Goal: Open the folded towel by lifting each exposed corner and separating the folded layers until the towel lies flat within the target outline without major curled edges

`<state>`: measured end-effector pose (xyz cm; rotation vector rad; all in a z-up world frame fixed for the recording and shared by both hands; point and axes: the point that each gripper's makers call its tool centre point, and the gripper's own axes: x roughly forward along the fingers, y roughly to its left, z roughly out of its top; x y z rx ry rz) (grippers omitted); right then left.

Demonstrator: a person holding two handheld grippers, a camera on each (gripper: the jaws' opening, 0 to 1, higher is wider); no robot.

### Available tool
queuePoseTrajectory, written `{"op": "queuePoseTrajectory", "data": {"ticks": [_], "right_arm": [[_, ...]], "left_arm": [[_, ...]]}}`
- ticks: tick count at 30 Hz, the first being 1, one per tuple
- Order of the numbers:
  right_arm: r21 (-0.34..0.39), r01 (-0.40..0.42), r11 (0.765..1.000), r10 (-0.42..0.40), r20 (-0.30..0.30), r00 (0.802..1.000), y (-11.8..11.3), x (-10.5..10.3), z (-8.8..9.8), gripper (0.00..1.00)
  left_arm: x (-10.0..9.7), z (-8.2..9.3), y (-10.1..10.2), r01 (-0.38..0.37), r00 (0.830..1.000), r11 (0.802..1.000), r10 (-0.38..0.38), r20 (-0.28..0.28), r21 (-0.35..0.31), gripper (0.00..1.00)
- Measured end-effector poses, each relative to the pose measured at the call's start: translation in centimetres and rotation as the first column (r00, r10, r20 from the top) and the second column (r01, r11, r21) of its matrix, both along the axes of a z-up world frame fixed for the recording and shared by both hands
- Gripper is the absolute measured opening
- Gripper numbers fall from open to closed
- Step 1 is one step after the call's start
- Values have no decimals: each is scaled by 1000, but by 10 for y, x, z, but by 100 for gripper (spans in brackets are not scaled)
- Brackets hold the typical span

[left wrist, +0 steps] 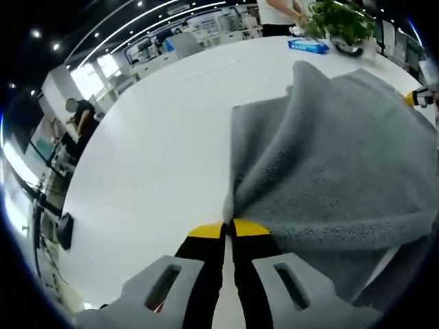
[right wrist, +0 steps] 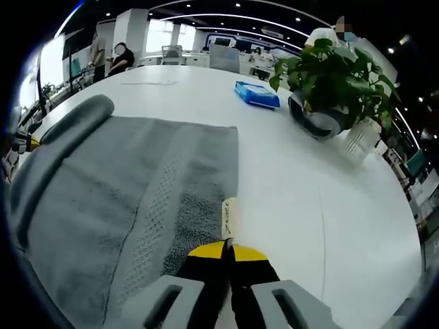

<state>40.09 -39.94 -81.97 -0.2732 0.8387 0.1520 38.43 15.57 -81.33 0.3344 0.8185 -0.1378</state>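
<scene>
Currently I hold both grippers, left [left wrist: 229,229] and right [right wrist: 228,248], clenched on towel [left wrist: 343,164] corners; uneven pulling could curl an edge.

The left hand-held gripper [left wrist: 228,228] rises from the bottom of the left gripper view, its two black jaws with yellow tips pressed together, pinching a corner of the grey towel [left wrist: 329,171]. The right hand-held gripper [right wrist: 227,248] rises likewise in the right gripper view, its yellow-tipped jaws closed on the towel's edge, apparently at a small pale tag. At the far right rim of the left gripper view a small yellow tip, probably the other gripper, meets the towel.
</scene>
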Motion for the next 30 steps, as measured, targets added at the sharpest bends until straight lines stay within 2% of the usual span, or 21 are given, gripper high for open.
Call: {"op": "queuePoseTrajectory", "data": {"ticks": [12,30], "right_arm": [[11,49,999,-49,10,999,-15,-8,1,0],[2,79,997,-79,13,997,-29,-14,1,0]], "left_arm": [[1,-1,0,-4,1000,1000,4,3,-9,3],[0,-1,1,-9,1000,1000,10,3,-14,3]]}}
